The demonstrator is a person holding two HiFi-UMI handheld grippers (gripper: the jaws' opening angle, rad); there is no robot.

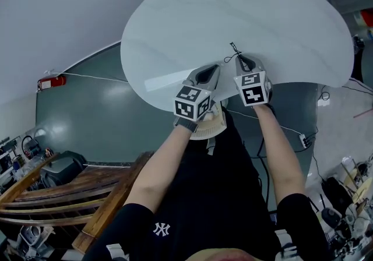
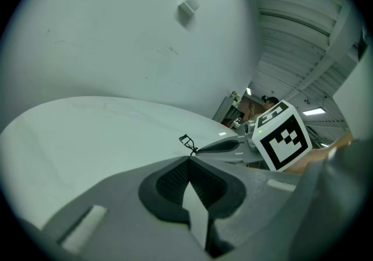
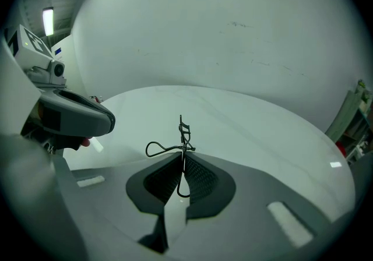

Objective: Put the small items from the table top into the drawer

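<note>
pinching a black eyelash curler [image 3: 182, 137] over the table [image 3: 262, 131], right hand-held gripper [image 3: 181, 159] (left hand-held gripper [image 2: 189, 162] pressed together)

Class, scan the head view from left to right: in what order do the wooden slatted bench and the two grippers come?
Wooden slatted bench → left gripper → right gripper, which grips the eyelash curler.

Both arms reach forward, side by side. The left gripper [image 1: 215, 69] has its fingers [image 2: 168, 183] together, empty. The right gripper [image 1: 240, 59], pitched steeply down, pinches a curler [image 3: 183, 136].
</note>
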